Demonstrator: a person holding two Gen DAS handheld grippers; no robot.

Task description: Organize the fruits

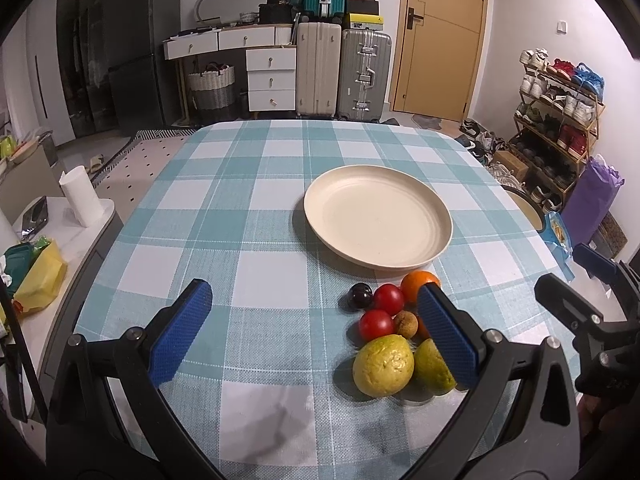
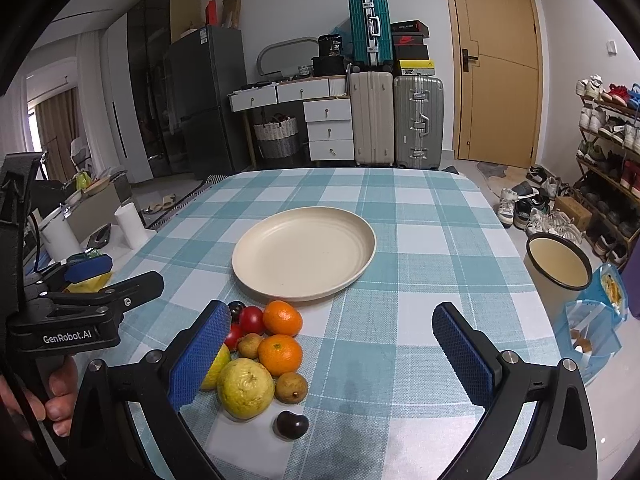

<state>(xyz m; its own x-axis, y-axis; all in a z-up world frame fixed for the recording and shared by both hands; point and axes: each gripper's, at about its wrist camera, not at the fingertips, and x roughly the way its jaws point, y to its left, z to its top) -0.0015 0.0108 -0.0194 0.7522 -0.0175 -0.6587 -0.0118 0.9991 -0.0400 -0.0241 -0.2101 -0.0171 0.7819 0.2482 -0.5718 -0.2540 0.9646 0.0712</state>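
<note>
A cream plate (image 1: 378, 216) (image 2: 304, 256) sits mid-table on the teal checked cloth (image 1: 240, 200). In front of it lies a cluster of fruit: two oranges (image 2: 282, 318) (image 2: 280, 354), red tomatoes (image 1: 388, 299) (image 2: 251, 320), a yellow guava (image 1: 383, 365) (image 2: 245, 388), a second yellow-green fruit (image 1: 432, 366), brown longans (image 1: 405, 324) (image 2: 291, 387) and dark plums (image 1: 360, 296) (image 2: 291, 425). My left gripper (image 1: 312, 296) (image 2: 120, 272) hovers open to the left of the cluster, its right pad covering part of it. My right gripper (image 2: 331, 314) (image 1: 576, 276) is open over the cloth, with the fruit at its left pad.
A white pot (image 2: 558, 260) and a blue snack bag (image 2: 592, 320) stand off the table's right edge. To the left are a low cabinet with paper rolls (image 1: 80, 196) and a yellow bag (image 1: 42, 276). A hand (image 2: 56, 396) holds the left gripper's handle.
</note>
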